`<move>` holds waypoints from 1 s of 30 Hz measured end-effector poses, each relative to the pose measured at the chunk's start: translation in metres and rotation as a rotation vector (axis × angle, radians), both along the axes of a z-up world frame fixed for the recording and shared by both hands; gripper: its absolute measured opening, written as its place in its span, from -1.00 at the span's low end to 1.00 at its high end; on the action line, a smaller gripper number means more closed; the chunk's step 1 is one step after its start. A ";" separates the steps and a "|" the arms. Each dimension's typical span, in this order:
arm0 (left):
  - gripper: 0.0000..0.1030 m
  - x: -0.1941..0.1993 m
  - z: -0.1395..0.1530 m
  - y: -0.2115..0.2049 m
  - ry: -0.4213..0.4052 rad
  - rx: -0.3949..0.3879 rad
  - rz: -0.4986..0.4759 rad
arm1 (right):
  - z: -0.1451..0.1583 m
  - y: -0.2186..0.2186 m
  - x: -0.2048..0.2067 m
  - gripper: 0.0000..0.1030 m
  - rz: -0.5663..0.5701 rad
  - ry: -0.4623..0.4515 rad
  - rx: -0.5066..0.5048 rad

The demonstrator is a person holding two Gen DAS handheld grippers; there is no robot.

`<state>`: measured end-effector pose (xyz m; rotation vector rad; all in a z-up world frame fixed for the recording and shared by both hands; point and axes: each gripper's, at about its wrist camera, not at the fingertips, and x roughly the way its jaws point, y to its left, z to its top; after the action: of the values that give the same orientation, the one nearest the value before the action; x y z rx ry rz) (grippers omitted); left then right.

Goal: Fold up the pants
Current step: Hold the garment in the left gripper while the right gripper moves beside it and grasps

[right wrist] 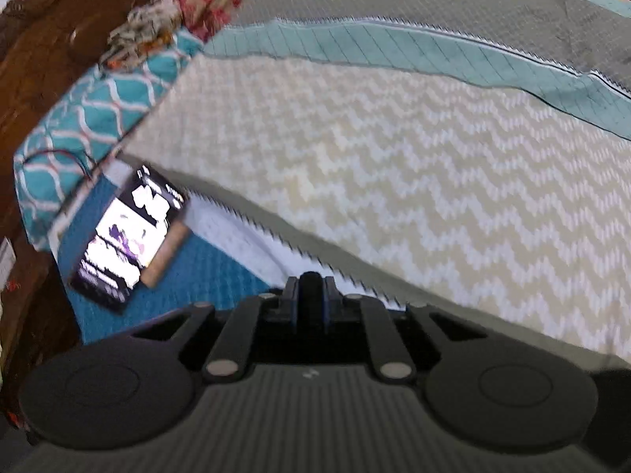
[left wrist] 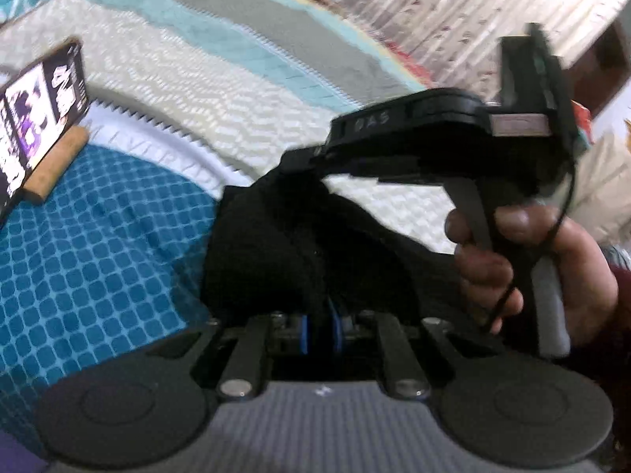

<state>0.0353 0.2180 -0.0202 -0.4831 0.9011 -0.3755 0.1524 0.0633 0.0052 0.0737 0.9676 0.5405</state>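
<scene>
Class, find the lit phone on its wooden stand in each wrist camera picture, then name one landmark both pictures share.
Left wrist view: the phone leans at the far left edge, on the blue checked fabric.
Right wrist view: the phone sits lower left, tilted, again on blue fabric.
Shared landmark: the cream zigzag bedspread, which lies beyond the phone in both.

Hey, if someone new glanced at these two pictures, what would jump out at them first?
Probably the bunched black pants at centre, pinched in the shut left gripper, with the right gripper biting their top edge and a hand on its handle. Next, the lit phone propped at left on the blue-and-cream patterned bedspread.
</scene>
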 end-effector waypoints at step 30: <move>-0.32 -0.009 0.004 0.028 0.074 0.039 0.062 | -0.054 -0.058 -0.059 -0.13 0.026 0.110 0.076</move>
<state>0.0262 0.2462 -0.0165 -0.4904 0.9607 -0.2848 0.0932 0.0054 -0.0490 0.1601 1.0566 0.6022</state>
